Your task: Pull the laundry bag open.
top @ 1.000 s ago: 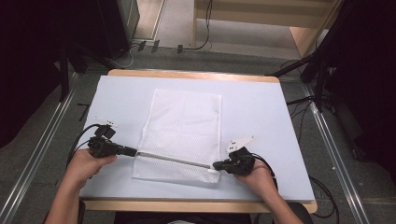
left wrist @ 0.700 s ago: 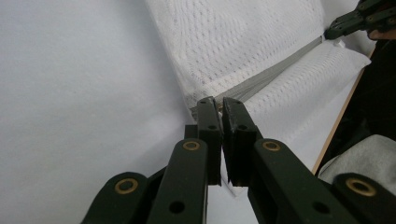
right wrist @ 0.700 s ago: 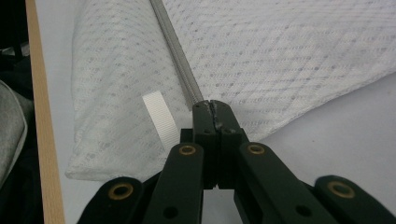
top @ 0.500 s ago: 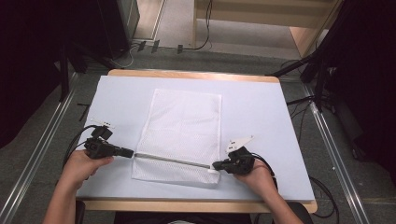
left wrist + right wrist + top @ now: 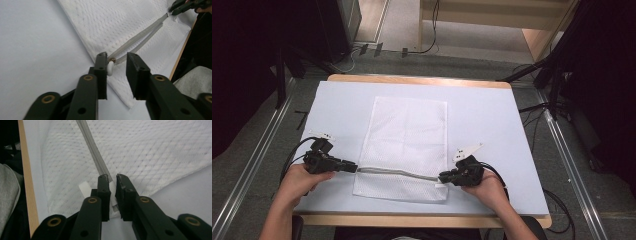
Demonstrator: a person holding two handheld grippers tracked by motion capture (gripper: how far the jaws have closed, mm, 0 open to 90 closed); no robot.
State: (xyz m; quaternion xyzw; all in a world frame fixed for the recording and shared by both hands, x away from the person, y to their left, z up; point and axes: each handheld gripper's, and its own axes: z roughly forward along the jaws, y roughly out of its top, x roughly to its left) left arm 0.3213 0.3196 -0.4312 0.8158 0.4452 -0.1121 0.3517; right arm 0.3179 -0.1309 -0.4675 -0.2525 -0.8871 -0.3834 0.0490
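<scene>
A white mesh bag (image 5: pixel 409 135) lies flat on the pale table (image 5: pixel 492 125), its grey zipper (image 5: pixel 397 171) running across near the front edge. My left gripper (image 5: pixel 353 166) is at the zipper's left end. Its jaws have just been opening and stand apart (image 5: pixel 116 58), with the white zipper pull (image 5: pixel 110 68) leaning on one jaw. My right gripper (image 5: pixel 443 176) is at the zipper's right end. Its jaws (image 5: pixel 112 178) have also just been opening, and a narrow gap shows around the bag's edge strip between them. A white tab (image 5: pixel 85 188) sticks out beside them.
The table's wooden front edge (image 5: pixel 422 220) runs just behind both hands. Cables (image 5: pixel 294 160) trail from each gripper. Metal floor rails (image 5: pixel 257 165) flank the table, and wooden furniture (image 5: pixel 492 10) stands beyond the far edge.
Both hands have kept their places at the zipper's two ends. The zipper between them looks slightly less taut than before.
</scene>
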